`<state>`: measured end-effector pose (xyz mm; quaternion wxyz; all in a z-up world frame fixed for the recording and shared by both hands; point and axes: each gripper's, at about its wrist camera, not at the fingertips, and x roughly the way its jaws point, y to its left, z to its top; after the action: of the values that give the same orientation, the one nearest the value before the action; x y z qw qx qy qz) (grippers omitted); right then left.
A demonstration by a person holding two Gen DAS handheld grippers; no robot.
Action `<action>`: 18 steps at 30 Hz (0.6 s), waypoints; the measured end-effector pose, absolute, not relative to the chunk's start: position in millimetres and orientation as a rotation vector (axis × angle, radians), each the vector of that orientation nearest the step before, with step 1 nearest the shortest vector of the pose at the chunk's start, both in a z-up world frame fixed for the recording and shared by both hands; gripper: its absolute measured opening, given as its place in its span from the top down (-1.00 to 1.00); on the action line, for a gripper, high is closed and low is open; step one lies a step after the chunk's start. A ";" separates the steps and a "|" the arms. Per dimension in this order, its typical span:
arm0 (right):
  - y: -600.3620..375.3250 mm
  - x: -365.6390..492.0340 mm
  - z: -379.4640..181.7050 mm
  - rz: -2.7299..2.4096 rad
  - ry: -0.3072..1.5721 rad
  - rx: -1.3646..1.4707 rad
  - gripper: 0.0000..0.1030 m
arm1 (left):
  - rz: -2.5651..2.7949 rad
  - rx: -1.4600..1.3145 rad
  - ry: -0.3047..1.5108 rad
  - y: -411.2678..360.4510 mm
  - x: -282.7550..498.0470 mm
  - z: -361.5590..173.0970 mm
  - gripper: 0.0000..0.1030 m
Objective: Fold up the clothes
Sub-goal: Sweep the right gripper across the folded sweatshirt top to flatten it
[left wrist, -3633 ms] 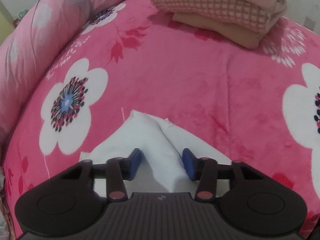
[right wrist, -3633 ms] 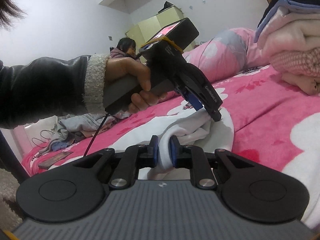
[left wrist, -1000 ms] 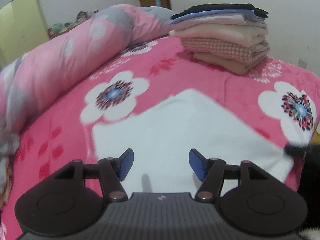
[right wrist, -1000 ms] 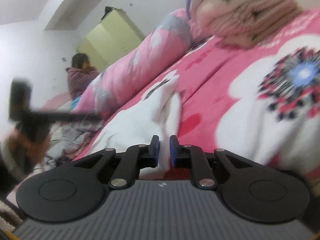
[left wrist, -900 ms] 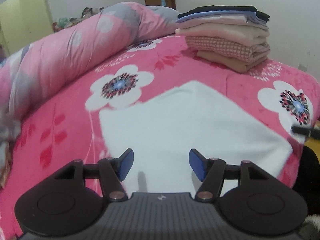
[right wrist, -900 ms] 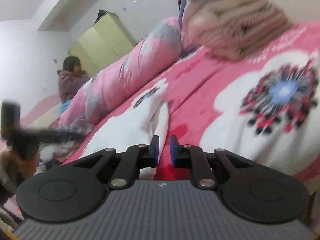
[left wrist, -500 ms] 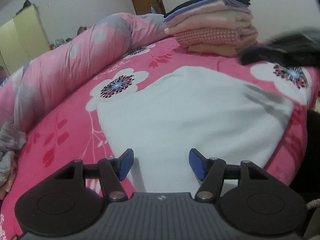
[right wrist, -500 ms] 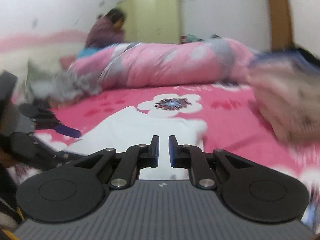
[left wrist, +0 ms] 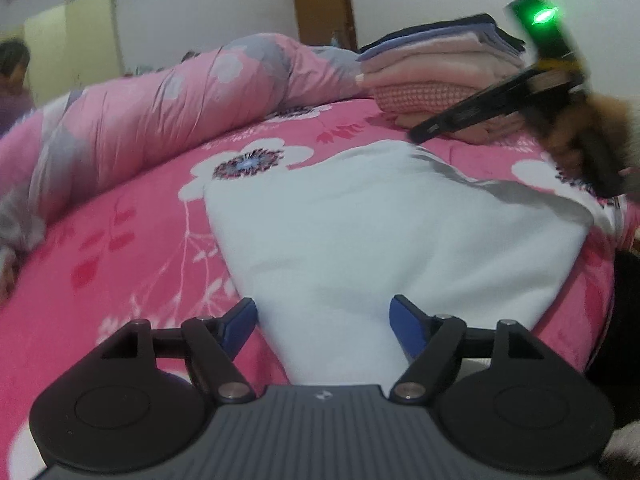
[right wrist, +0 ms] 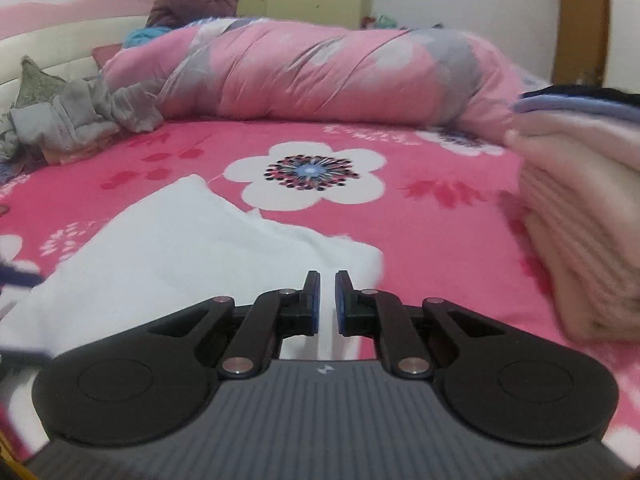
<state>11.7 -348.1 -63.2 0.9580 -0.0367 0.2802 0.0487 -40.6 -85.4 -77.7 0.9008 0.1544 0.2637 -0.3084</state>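
Two claws over bed | left claw (left wrist: 323, 322) opening, pads wide either side of white garment (left wrist: 384, 224), not gripping | right claw (right wrist: 327, 304) closed, empty, above garment's far corner | garment flat on pink floral bedspread (left wrist: 120, 248) | folded stack (left wrist: 436, 72) beyond, rolled duvet (right wrist: 320, 72) behind

1. The white garment (left wrist: 360, 232), bunched between both grippers earlier, now lies spread flat near the folded stack (left wrist: 436, 72).
2. The left gripper (left wrist: 324, 322) has let go, jaws opening.
3. The right gripper (right wrist: 325, 300) has released it, jaws shut and empty, just beside the stack.
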 end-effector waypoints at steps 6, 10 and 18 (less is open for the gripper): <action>-367.6 70.2 -93.2 -0.005 0.638 -0.030 0.94 | -0.658 0.290 0.557 -78.4 -42.3 -82.0 -0.45; -364.0 74.3 -75.2 0.019 0.633 -0.047 0.89 | -0.671 0.255 0.568 -74.0 -39.6 -84.6 -0.46; -348.5 124.4 -98.2 0.111 0.752 0.043 0.96 | -0.711 0.217 0.588 -66.2 -38.0 -86.9 -0.46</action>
<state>124.4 -348.5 -98.2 0.9285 0.0209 0.3668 0.0544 -38.0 -66.2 -86.9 0.8899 0.1045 0.2831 -0.3422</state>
